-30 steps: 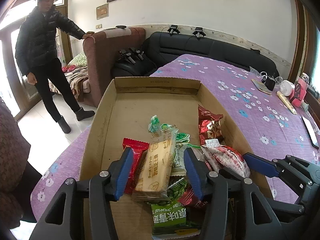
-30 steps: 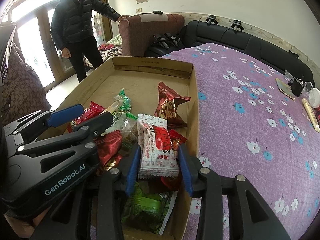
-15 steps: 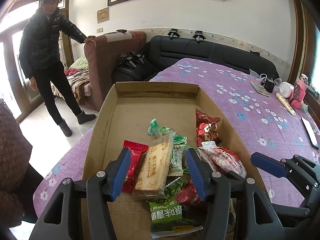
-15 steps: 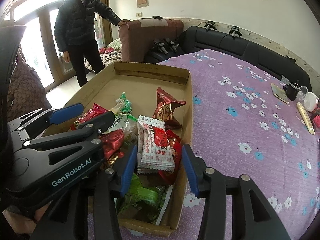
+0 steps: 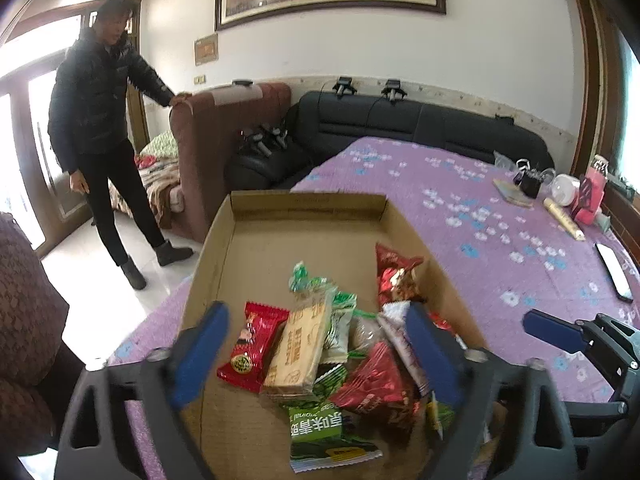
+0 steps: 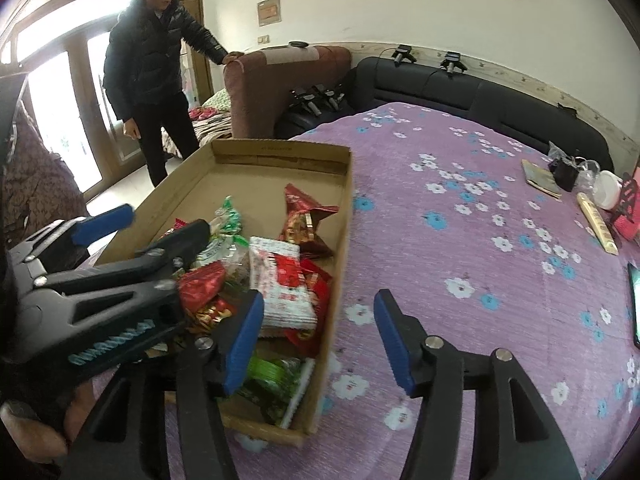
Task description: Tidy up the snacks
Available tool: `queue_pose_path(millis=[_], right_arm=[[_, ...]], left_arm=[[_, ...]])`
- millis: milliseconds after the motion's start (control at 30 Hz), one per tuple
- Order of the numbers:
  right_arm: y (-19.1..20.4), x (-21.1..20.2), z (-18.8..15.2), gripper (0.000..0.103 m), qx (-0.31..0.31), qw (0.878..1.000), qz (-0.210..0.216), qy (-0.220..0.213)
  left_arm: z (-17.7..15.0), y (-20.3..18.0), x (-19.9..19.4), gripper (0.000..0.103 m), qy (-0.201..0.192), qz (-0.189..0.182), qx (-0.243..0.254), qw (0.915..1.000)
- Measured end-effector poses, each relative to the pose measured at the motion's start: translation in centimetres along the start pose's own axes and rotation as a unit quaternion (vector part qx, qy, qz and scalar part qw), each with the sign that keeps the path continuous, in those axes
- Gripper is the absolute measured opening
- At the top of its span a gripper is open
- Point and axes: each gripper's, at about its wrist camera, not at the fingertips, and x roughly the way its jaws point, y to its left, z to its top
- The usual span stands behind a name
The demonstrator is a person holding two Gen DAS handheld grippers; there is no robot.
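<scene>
A shallow cardboard box [image 5: 308, 200] on the purple floral cloth holds a pile of snack packets. My left gripper [image 5: 316, 348] hovers over the near end of the pile. Its jaws are opening wide and the pads touch nothing. Below them lie a tan biscuit pack [image 5: 300, 344] and a red packet [image 5: 252, 348]. My right gripper [image 6: 320, 340] is also opening, with the box's [image 6: 280, 148] right wall under the gap. A white-and-red packet [image 6: 284, 284] lies loose in the box ahead of its left finger.
A person in a black jacket [image 5: 96, 120] stands on the left with one hand on a brown armchair [image 5: 224, 128]. A black sofa [image 5: 400, 128] runs behind the table. A phone [image 5: 614, 272], a roll, a white cup and a pink box sit at the far right.
Both grippers have widened their jaws and drawn back and up from the pile. The biscuit pack and the white-and-red packet that stood between the pads now lie free in the box.
</scene>
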Motion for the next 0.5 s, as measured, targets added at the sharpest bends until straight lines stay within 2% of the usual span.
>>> queue_pose_path(millis=[67,167,267,500], right_arm=[[-1.3,-1.0,-0.4,0.070,0.012,1.000,-0.013,-0.008],[-3.5,-2.3,-1.1,0.074,0.037,0.999,-0.027,-0.016],[-5.5,-3.7,-2.0,0.079,0.059,0.997,-0.040,-0.024],[-6.7,-5.2,-3.6,0.084,0.060,0.995,-0.064,-0.050]], left_arm=[[0.2,-0.3,-1.1,0.102,-0.019,0.004,0.008,0.9998],[0.5,-0.9,-2.4,0.102,-0.039,0.002,0.020,0.9990],[0.5,-1.5,-2.7,0.102,-0.040,0.004,0.029,0.9988],[-0.7,-3.1,-3.2,0.102,-0.033,0.018,0.066,0.9971]])
